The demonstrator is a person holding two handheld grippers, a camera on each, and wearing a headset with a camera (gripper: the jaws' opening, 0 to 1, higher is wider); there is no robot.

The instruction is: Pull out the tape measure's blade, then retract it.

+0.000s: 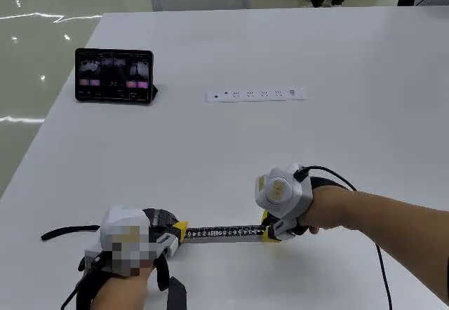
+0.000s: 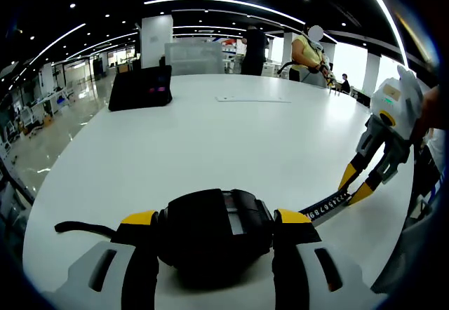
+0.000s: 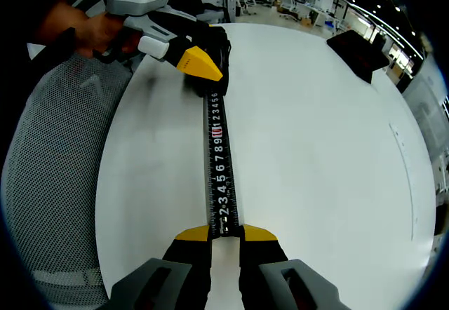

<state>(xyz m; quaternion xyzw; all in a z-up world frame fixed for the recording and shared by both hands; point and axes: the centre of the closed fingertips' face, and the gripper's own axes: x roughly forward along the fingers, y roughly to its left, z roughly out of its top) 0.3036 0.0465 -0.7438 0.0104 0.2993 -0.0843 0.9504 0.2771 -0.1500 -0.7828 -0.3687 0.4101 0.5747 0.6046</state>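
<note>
The black tape measure case sits clamped between the yellow-tipped jaws of my left gripper, low on the white table. Its blade, black with white numerals, runs out flat along the tabletop to my right gripper, which is shut on the blade's end. In the head view the left gripper is at the lower left and the right gripper lies a short span to its right, with the blade stretched between them. The right gripper also shows at the right of the left gripper view.
A black tablet stands at the table's far left. A white power strip lies beyond the middle. A black strap trails left of the left gripper. A grey mesh chair is beside the table edge. People stand in the background.
</note>
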